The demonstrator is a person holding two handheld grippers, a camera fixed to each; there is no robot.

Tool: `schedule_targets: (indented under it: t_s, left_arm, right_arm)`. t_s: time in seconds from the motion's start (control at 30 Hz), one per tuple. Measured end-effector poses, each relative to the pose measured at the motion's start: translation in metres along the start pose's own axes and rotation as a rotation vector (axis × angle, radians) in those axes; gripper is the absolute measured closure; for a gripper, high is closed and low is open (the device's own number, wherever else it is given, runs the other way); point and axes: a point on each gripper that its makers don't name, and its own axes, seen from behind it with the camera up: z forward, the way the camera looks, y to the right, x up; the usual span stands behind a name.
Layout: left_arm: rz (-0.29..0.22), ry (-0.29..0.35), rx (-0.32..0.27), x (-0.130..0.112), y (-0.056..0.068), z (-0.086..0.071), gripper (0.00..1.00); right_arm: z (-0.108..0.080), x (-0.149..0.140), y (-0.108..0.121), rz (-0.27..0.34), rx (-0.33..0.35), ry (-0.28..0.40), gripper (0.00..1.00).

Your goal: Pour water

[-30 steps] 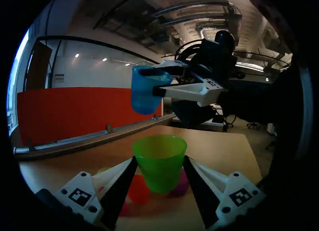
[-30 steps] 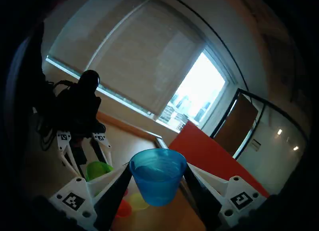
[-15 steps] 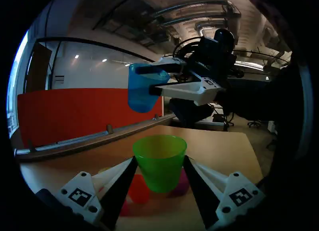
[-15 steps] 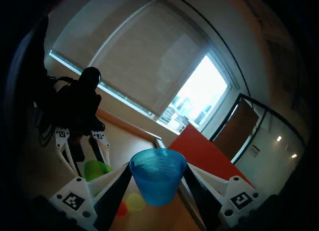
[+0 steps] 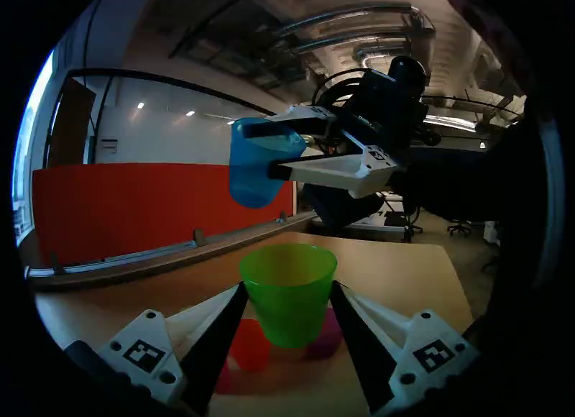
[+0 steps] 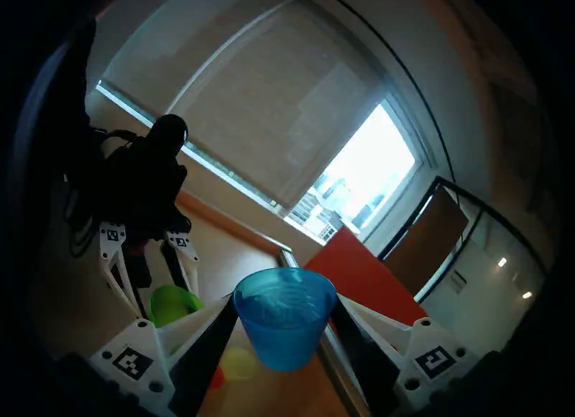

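Blue cup (image 6: 285, 329) in right tool (image 6: 285, 303), above green cup (image 5: 288, 305) in left tool (image 5: 288, 287)

**Open office with a red partition and a bright window**

A pale wooden table (image 5: 402, 266) runs up to a long red partition (image 5: 144, 201), with a grey rail (image 5: 180, 244) along the line where they meet. Above the partition stands a glass wall (image 5: 172, 136), and small lights (image 5: 140, 105) show in it. Bare pipes and ducts (image 5: 359, 21) cross the dark ceiling. An office chair (image 5: 456, 226) stands far off. In the right gripper view a wide blind (image 6: 273, 108) covers most of a window (image 6: 363, 172), and daylight glares through the uncovered part. A brown door (image 6: 424, 237) stands beyond the partition.
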Motion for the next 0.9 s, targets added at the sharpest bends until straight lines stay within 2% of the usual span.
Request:
schedule_targets:
  t_s: [0.9]
  left_arm:
    - [-0.009,0.013,-0.006,0.0096,0.0005,-0.0015,0.17]
  right_arm:
    - [0.0063,0.0086,0.0026,-0.096,0.012,-0.013,0.08]
